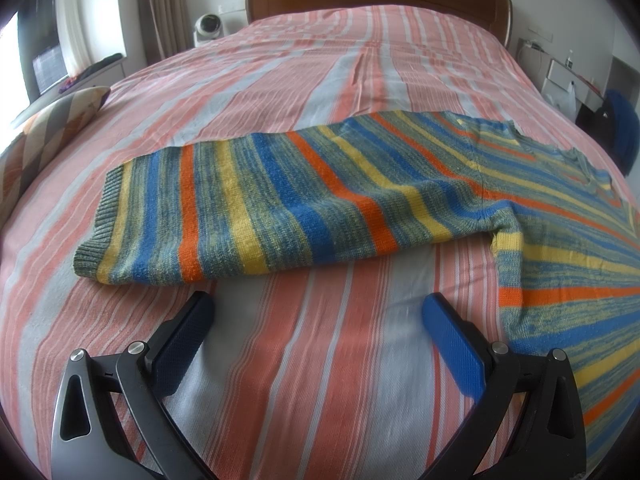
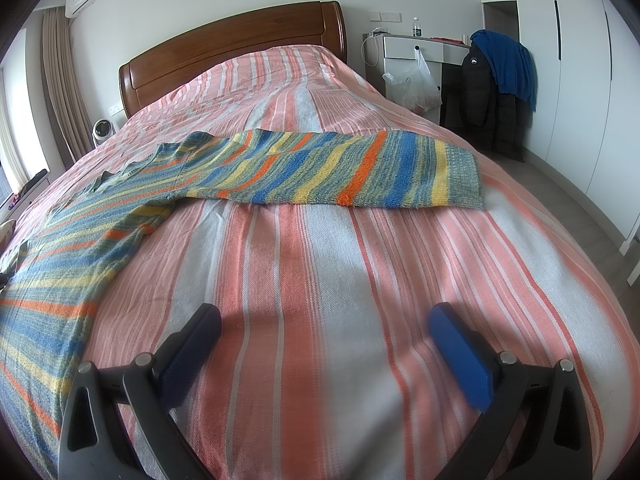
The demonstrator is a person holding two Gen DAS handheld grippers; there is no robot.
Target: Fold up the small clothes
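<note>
Left wrist view: left gripper [image 1: 318, 312] spread empty, striped sweater [image 1: 560, 280] sleeve [image 1: 256, 208] crosswise just ahead; right gripper [image 2: 325, 322] likewise spread, farther back.

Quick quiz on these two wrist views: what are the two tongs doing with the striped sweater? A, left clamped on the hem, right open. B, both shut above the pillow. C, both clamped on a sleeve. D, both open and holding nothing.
D: the left tongs and right tongs both stand wide open over bare bedsheet, short of the striped sweater.
</note>
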